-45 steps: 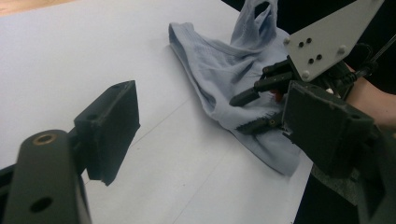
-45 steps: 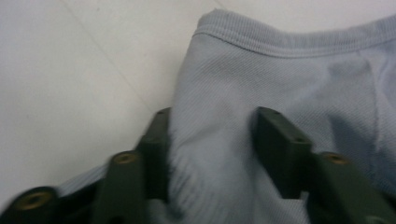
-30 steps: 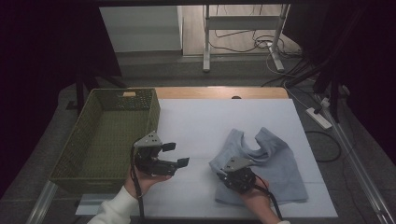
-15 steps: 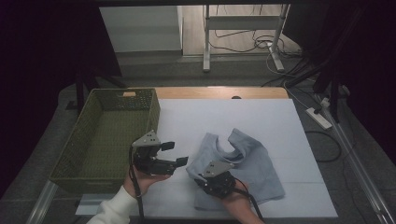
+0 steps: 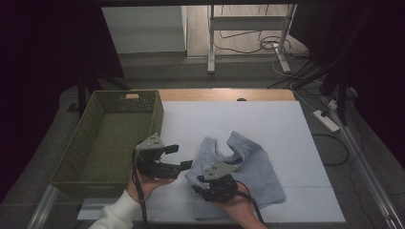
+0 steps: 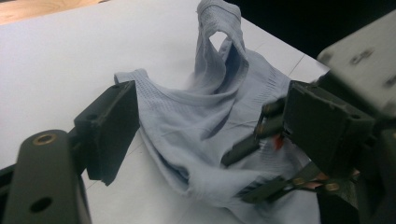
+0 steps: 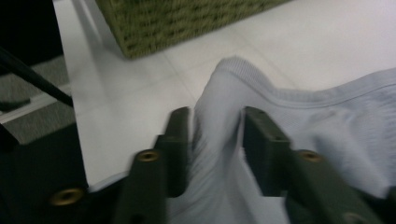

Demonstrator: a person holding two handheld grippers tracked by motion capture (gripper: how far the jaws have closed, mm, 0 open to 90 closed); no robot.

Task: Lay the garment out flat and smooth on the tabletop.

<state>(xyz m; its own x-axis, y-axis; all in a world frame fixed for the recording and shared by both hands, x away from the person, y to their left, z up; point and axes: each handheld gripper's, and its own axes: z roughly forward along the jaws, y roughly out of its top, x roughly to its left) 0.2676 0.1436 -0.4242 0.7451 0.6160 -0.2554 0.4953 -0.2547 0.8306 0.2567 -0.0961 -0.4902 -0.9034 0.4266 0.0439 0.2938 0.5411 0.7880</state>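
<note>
Pale blue-grey knit, that's what you're dealing with: a small sleeveless top (image 5: 239, 167) lying rumpled on the white table cover (image 5: 267, 124), just right of the green woven basket (image 5: 110, 138). It looks light and totally floppy, so it'll sag and fold wherever you don't support it, and it won't slide out of rubbery pads easily, though a thin pinch of 1 layer could stretch. Fine ribbing runs through the fabric, with thicker bound edges at the neck and armholes. Those edges and the 2 shoulder straps are your best grab spots, since a bunched hem gives the pads something to bite.

Your right gripper (image 5: 198, 183) sits at the garment's near-left corner. Its jaws have just been opening, and in the right gripper view a ridge of cloth (image 7: 217, 121) stands between them at a middling gap. I can't say for sure the pads are pressing on it anymore; it looks more like loose contact than a grip.

Your left gripper (image 5: 179, 157) hovers just left of the top with jaws wide and nothing in them. In the left gripper view 1 strap loop (image 6: 219, 32) sticks up nicely.

Basket is stiff woven stuff with tall walls, so I'd lift the cloth clear of the rim rather than drag it.
</note>
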